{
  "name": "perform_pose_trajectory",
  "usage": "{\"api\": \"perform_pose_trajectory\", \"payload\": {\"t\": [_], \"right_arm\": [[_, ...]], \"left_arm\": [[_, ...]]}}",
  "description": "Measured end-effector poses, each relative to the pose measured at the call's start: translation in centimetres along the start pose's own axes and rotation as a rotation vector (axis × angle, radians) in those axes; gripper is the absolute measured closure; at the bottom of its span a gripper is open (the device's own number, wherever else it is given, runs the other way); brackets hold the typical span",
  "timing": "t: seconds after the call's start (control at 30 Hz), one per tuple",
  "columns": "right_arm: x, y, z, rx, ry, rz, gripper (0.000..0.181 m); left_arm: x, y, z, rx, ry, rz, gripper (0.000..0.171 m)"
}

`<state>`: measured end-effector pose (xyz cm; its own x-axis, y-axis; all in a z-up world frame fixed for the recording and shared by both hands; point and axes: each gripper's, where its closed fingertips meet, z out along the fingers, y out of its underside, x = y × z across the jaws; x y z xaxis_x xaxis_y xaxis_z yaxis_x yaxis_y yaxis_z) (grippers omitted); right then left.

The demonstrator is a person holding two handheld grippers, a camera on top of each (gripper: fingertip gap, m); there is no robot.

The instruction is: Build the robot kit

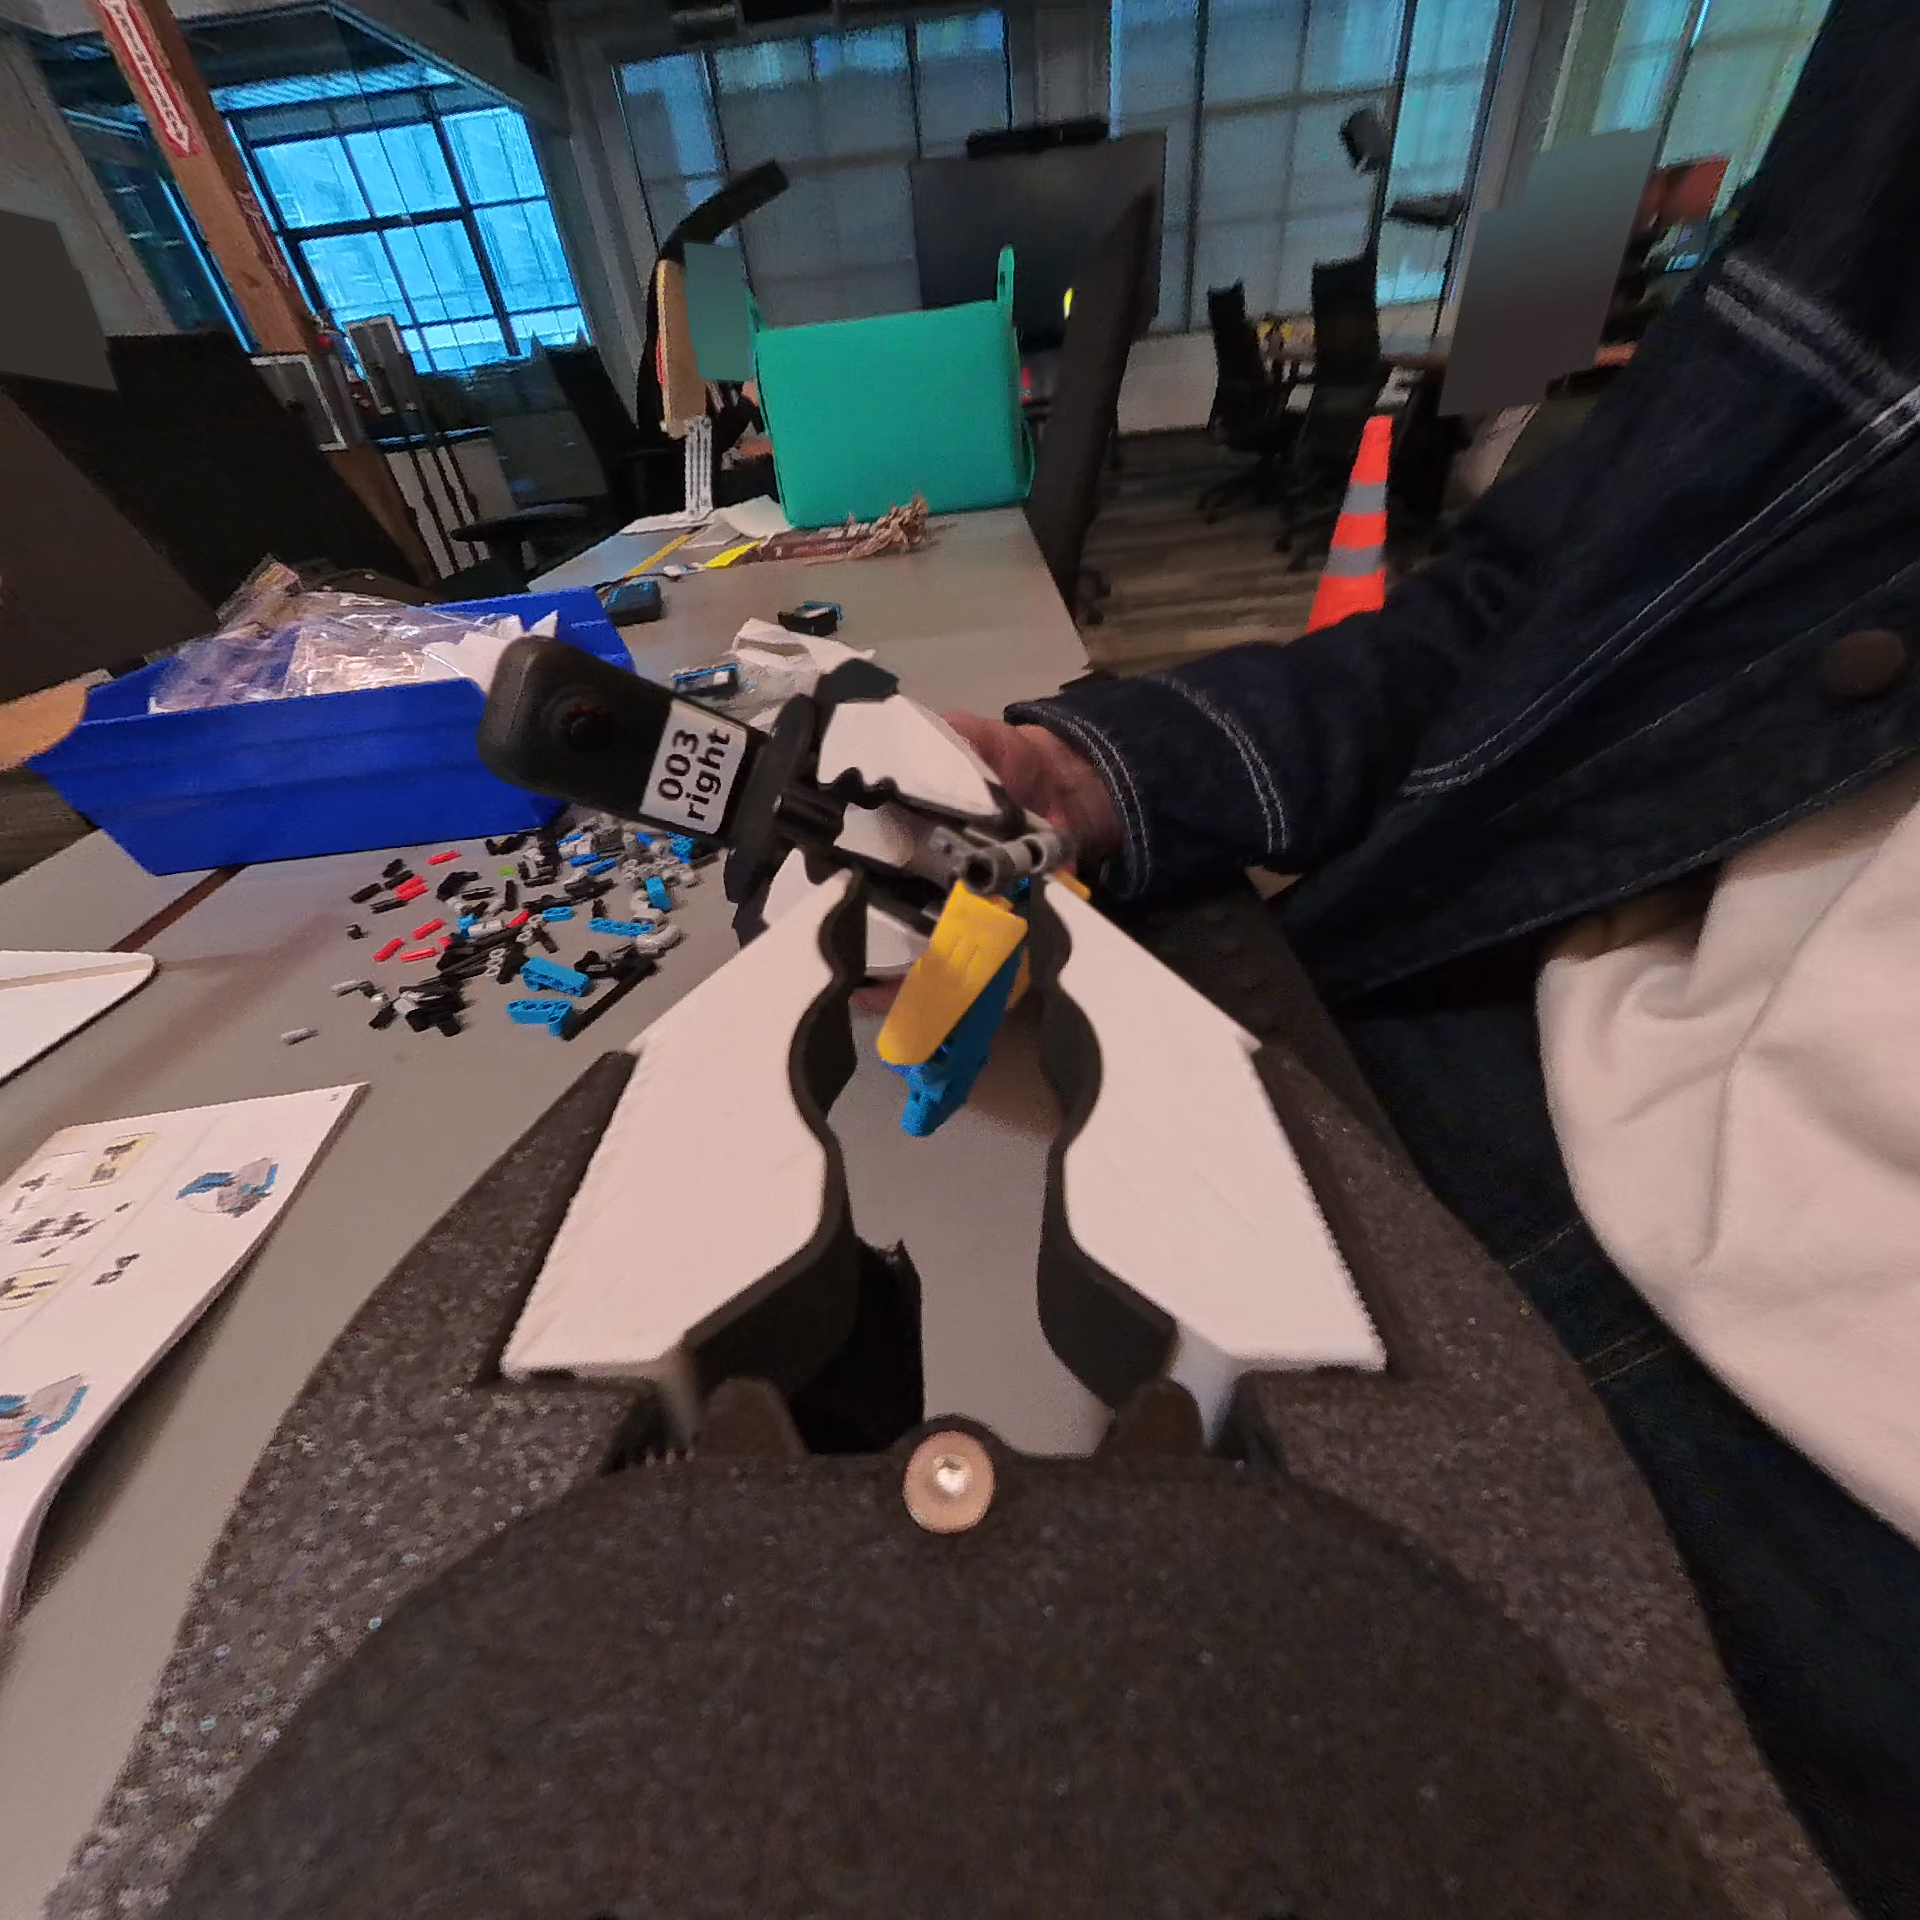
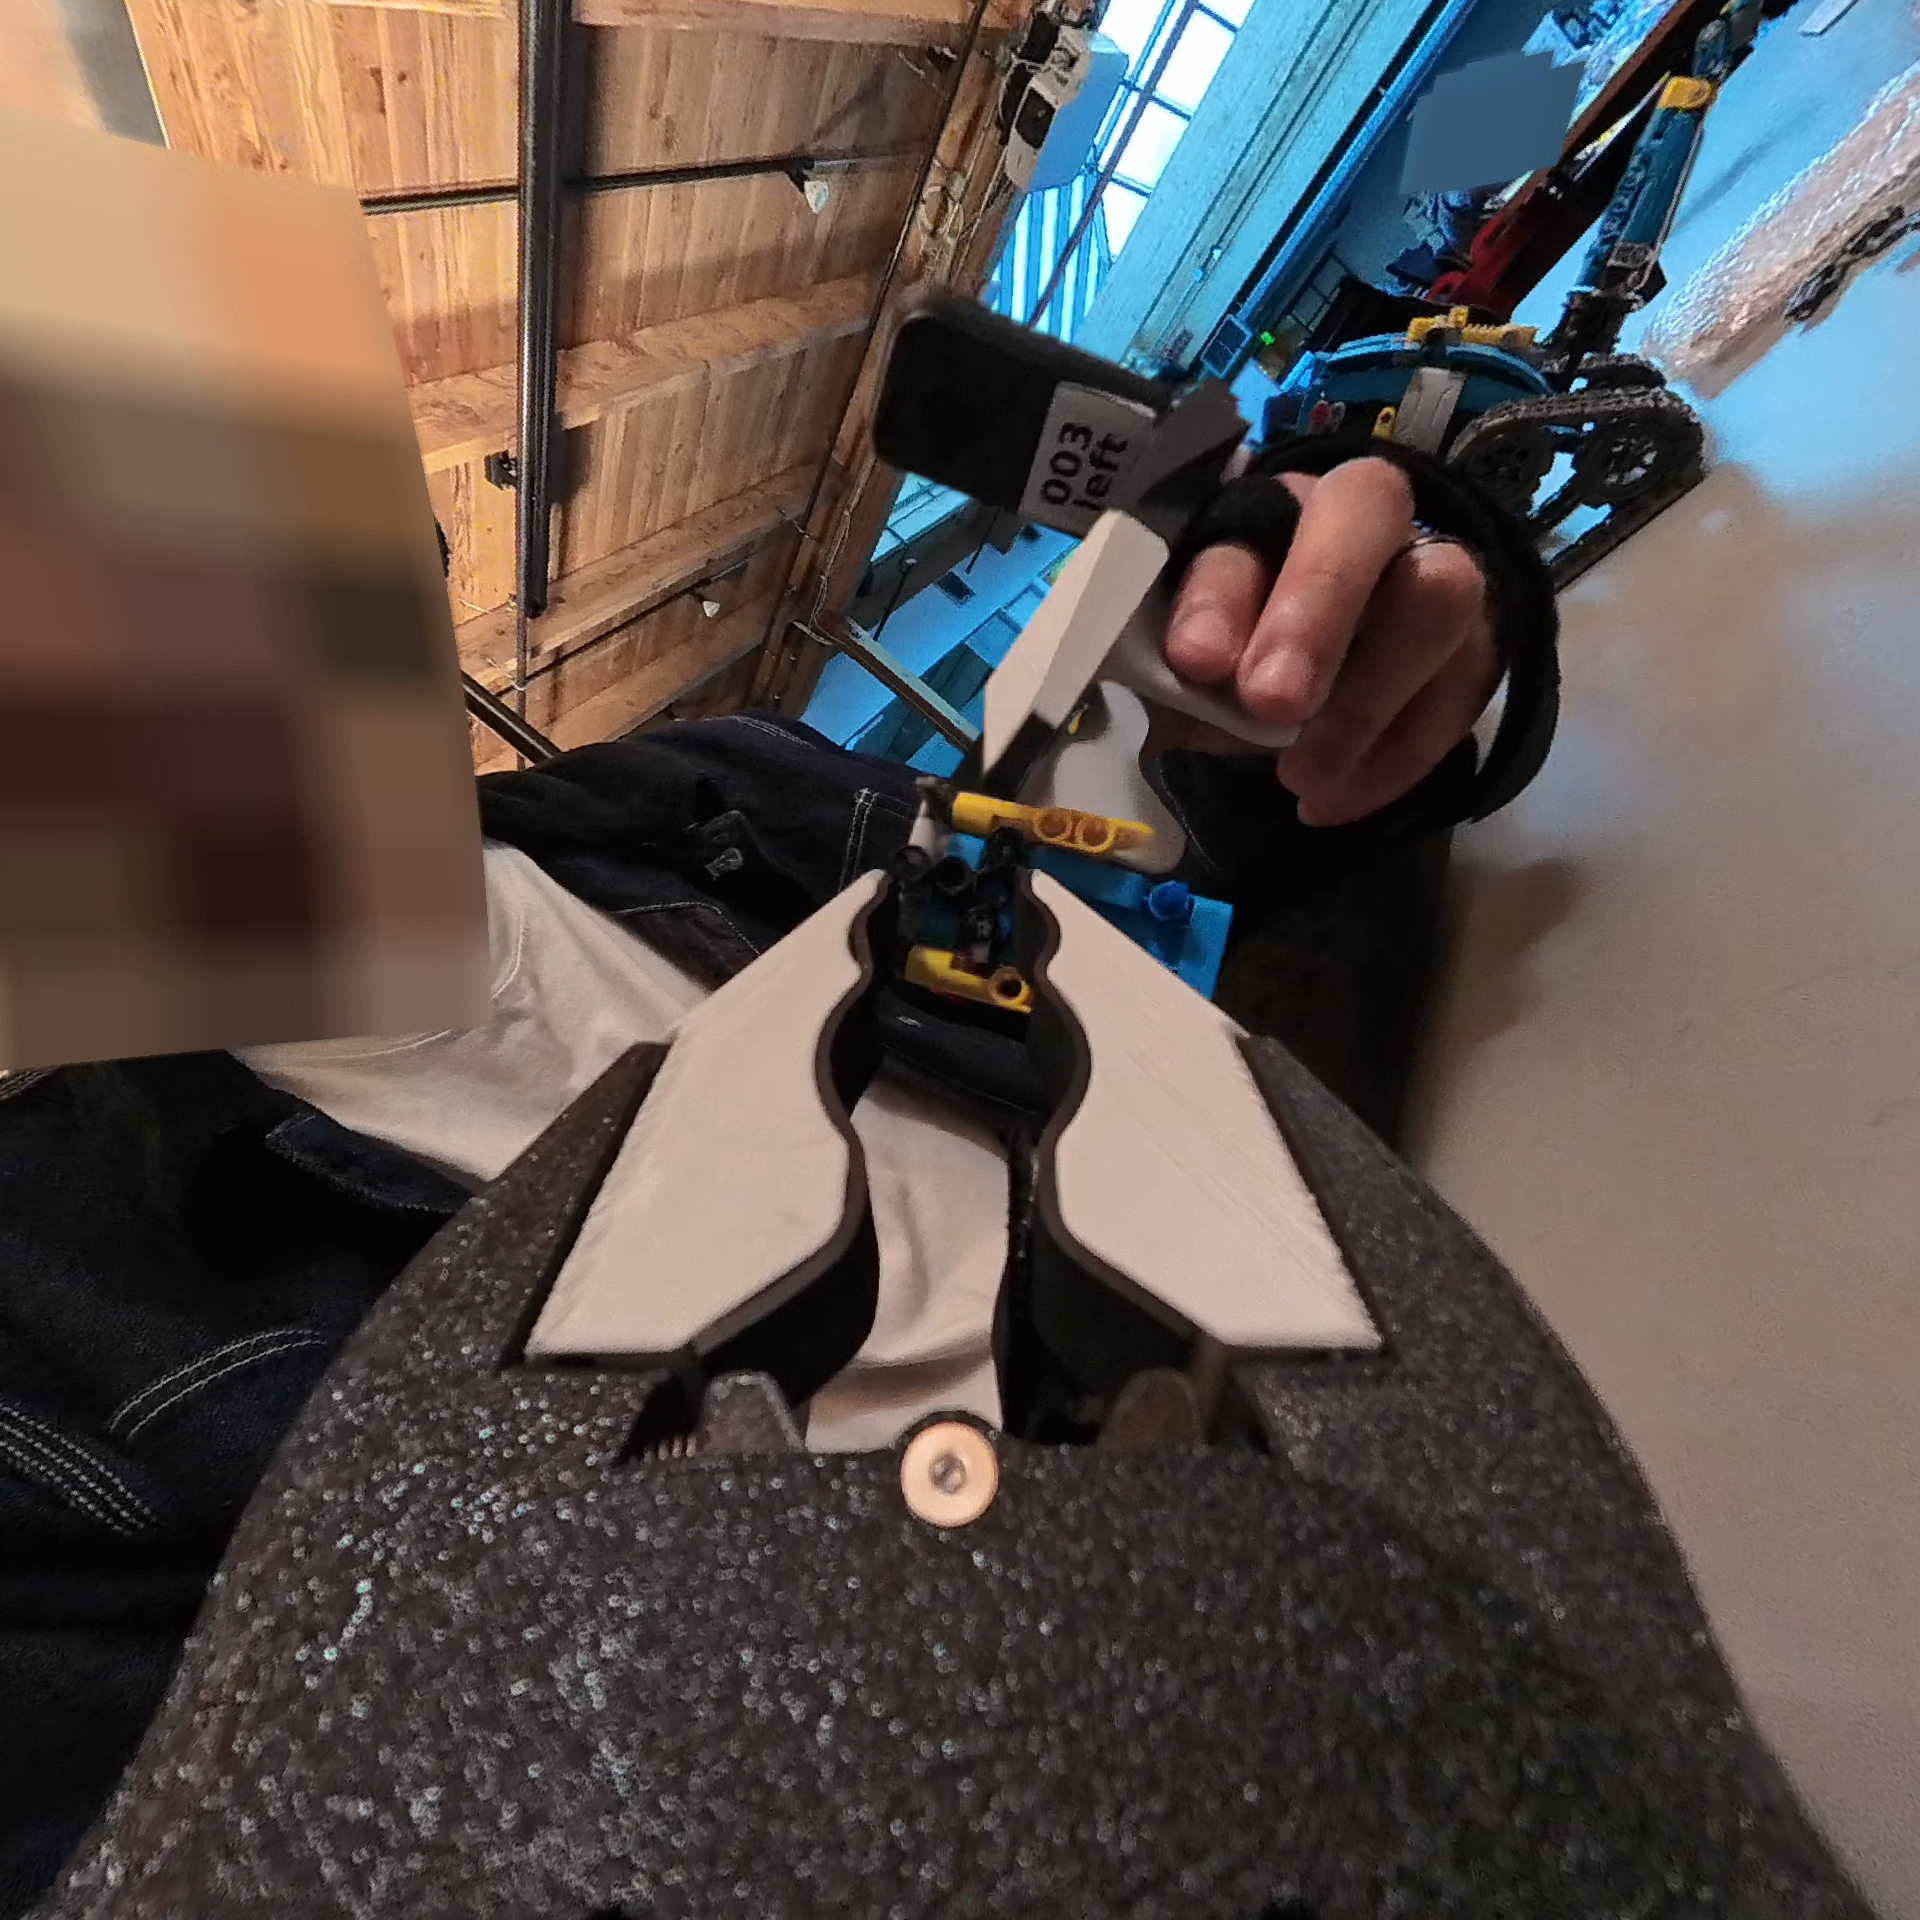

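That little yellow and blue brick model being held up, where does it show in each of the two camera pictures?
Left wrist view: the yellow and blue brick model sits just above centre, between the left gripper's fingertips.
Right wrist view: it sits near centre, between the right gripper's fingertips, seen from the other side.
Shared landmark: the person's dark denim jacket.

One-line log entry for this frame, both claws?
left claw: on yellow-blue brick assembly | right claw: on same assembly | held above table | loose bricks by blue bin
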<state>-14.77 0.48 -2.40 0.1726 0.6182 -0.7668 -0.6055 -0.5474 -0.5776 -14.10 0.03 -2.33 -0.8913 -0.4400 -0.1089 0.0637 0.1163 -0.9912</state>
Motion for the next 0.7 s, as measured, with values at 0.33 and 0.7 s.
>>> {"api": "perform_pose_trajectory", "payload": {"t": [0.33,0.7], "right_arm": [[0.2,-6.0,-3.9,0.297,0.404,-0.485,0.149],[0.8,-4.4,-1.8,0.116,0.719,-0.980,0.165]], "left_arm": [[-4.4,-0.4,-1.0,0.005,-0.283,0.080,0.156],[-4.3,-0.8,-0.5,0.031,-0.278,0.027,0.156]]}}
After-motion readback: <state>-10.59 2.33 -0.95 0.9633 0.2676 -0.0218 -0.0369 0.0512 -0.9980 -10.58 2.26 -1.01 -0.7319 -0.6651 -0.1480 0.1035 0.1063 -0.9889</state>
